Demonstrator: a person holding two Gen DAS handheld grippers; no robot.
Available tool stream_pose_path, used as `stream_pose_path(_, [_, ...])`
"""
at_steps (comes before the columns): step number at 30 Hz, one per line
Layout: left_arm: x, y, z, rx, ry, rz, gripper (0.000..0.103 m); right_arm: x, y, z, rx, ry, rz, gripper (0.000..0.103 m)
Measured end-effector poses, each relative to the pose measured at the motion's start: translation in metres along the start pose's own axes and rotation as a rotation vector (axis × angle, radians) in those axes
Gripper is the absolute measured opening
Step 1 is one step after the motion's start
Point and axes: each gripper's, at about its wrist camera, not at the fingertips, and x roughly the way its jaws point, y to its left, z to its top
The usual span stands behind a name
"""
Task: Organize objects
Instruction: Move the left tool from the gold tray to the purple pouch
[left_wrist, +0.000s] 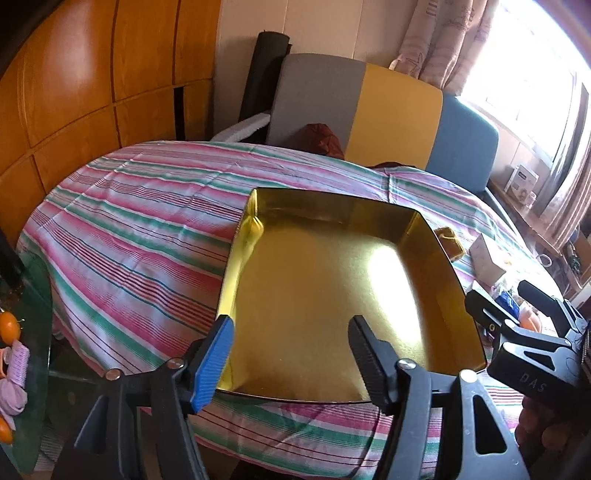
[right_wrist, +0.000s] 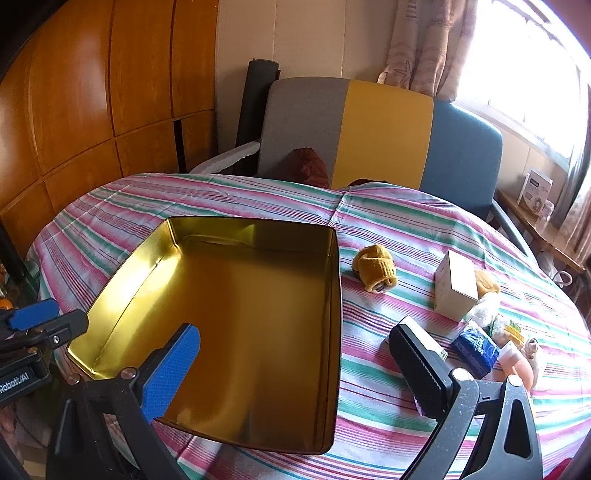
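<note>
A shallow gold tin box (left_wrist: 325, 288) lies open and empty on the striped tablecloth; it also shows in the right wrist view (right_wrist: 236, 314). My left gripper (left_wrist: 291, 358) is open and empty above the tin's near edge. My right gripper (right_wrist: 295, 365) is open and empty, straddling the tin's right wall. To the right of the tin lie a yellow knitted sock (right_wrist: 375, 267), a white carton (right_wrist: 456, 290), a blue packet (right_wrist: 474, 349) and small pink and beige items (right_wrist: 521, 360). The right gripper's body shows in the left wrist view (left_wrist: 532, 332).
A grey, yellow and blue chair (right_wrist: 384, 133) stands behind the table with a brown bundle (right_wrist: 310, 166) on it. Wooden cabinets (right_wrist: 92, 92) fill the left. A glass side table (left_wrist: 22, 350) holds oranges and pink items. A window ledge (right_wrist: 539, 206) carries boxes.
</note>
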Motion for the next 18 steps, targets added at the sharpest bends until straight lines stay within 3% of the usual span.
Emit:
stream_pose_path(7, [-0.003, -0.021, 0.005, 0.094, -0.018, -0.035, 0.072, 0.0, -0.023, 0.001, 0.029, 0.002, 0.005, 0.103])
stream_pose_path(18, [0.001, -0.06, 0.008, 0.214, -0.016, -0.037, 0.072, -0.016, -0.108, 0.003, 0.122, -0.014, -0.135, 0.103])
